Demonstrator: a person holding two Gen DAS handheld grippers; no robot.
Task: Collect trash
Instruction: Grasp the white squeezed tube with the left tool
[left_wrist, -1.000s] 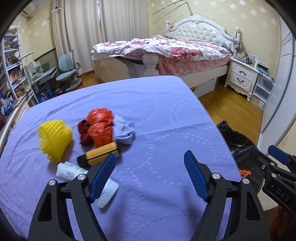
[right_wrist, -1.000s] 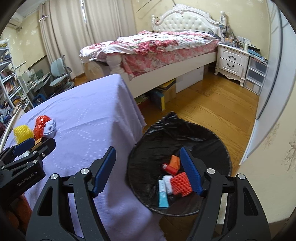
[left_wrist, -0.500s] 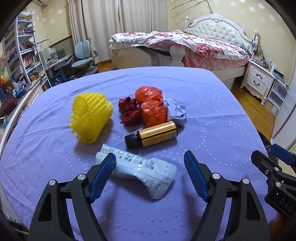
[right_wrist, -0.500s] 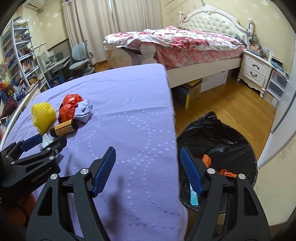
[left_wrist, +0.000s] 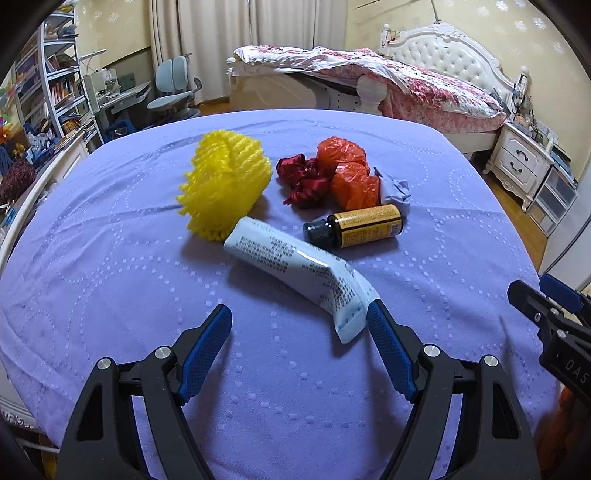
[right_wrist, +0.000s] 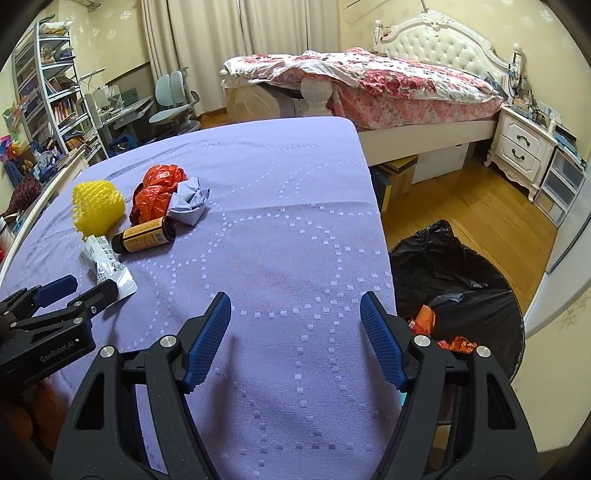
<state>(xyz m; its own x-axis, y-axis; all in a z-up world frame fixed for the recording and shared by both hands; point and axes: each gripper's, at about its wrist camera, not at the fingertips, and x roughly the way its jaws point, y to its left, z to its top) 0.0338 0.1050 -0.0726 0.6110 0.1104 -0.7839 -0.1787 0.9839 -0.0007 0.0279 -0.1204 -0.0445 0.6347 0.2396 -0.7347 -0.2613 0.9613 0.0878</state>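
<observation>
The left claw (left_wrist: 299, 314) hangs low over the purple-clothed bench (left_wrist: 110, 258) with its blue pads spread wide and nothing between them. Just ahead of it lies a white squeeze tube (left_wrist: 295, 273), set diagonally; the tube's crimped end sits beside the tip of the claw's right finger, and whether the two touch cannot be told.

Beyond the tube the rest of the trash is bunched together. A yellow foam net (left_wrist: 221, 184) stands at the left, touching the tube's far end. A small brown bottle (left_wrist: 354, 225) with a yellow label lies on its side just behind the tube. Behind the bottle sit a dark red crumpled wrapper (left_wrist: 303, 181), an orange plastic bag (left_wrist: 347, 173) and a pale crumpled paper (left_wrist: 395, 192), all pressed close to one another.

The right claw (right_wrist: 295, 325) is likewise spread and holds nothing, hovering above bare cloth near the bench's right edge, well apart from the pile. Beside that edge, on the wooden floor (right_wrist: 472, 195), stands a bin lined with a black bag (right_wrist: 454, 266); orange scraps (right_wrist: 458, 343) lie inside it, partly hidden by the claw's right finger.

A bed (right_wrist: 388, 81) with a floral cover stands behind the bench, with a white nightstand (right_wrist: 521, 147) at the right.
</observation>
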